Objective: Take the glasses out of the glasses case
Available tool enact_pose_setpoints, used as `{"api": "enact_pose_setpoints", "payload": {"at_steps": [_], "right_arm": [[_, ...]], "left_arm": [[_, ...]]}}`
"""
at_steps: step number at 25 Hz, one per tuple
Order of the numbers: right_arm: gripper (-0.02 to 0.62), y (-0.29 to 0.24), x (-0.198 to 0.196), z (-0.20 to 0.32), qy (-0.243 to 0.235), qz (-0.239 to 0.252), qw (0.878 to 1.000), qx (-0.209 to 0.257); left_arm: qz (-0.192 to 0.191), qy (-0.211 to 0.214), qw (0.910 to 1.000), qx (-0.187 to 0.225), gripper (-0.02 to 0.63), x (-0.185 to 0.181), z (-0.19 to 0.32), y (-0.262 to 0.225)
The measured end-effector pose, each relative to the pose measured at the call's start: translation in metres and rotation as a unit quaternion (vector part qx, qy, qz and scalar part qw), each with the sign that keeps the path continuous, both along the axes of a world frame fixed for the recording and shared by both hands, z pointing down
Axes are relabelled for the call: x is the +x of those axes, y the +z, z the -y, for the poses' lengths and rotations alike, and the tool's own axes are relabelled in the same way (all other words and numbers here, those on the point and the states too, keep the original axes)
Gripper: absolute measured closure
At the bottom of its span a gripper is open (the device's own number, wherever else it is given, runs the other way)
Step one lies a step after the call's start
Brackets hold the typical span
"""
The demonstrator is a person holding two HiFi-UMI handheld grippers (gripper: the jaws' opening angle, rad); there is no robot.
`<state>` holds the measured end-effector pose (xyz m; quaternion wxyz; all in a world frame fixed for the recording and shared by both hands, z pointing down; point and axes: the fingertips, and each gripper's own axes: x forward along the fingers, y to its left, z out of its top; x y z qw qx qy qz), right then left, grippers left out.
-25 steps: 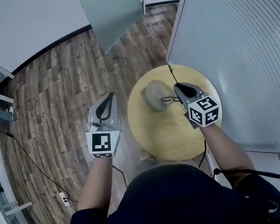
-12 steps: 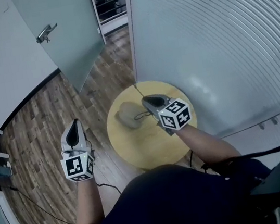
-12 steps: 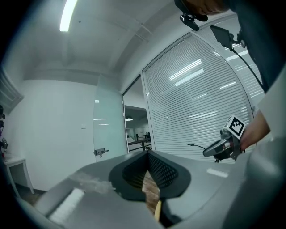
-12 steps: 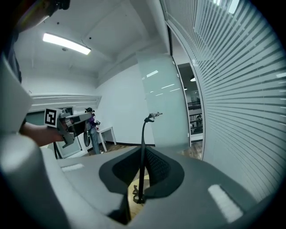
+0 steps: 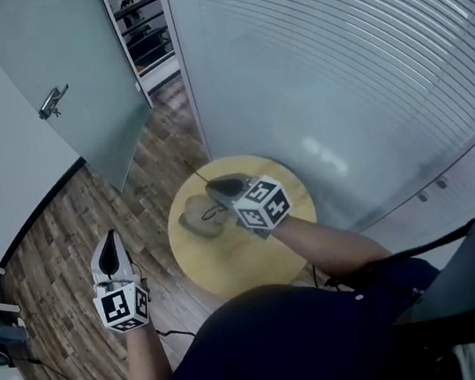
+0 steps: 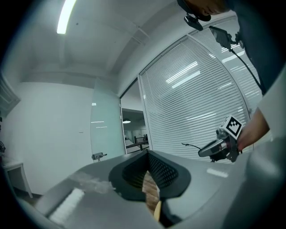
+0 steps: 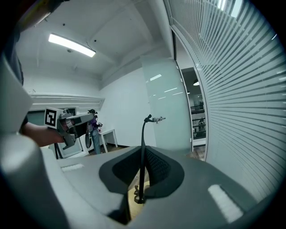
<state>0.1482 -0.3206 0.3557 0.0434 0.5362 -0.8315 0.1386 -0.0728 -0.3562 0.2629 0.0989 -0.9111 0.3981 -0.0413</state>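
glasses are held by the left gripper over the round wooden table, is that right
No, the right gripper holds the glasses, shut on one thin black temple, over the round wooden table. The right gripper view shows it.

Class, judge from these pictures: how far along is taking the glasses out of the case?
Done, apparently: the glasses are out of the case, which lies on the table. In hand: the right tool is shut on one thin arm of the glasses, above the table. Left: setting them down. The left tool is shut and empty, over the floor.
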Motion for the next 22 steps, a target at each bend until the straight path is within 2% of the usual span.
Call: {"api": "enact_pose_setpoints", "payload": {"at_steps": [3,7,12,22], "right_arm": [[0.565,-0.014,0.000,-0.006,-0.002,0.002,1.000,0.003],[0.565,0.004,0.024,-0.001,0.007,0.007,1.000,0.008],[0.565,-0.008,0.011,0.005,0.016,0.005,1.000,0.012],[0.565,0.005,0.010,0.014,0.027,0.010,0.999,0.021]], "left_arm": [[0.000,-0.002,1.0000,0.000,0.600,0.000,-0.007,-0.011],[0.006,0.000,1.0000,0.002,0.600,0.019,-0.004,0.008],[-0.010,-0.009,0.9999,-0.002,0.600,-0.005,0.004,0.001],[-0.015,-0.005,0.9999,0.001,0.600,-0.004,0.011,0.018]]}}
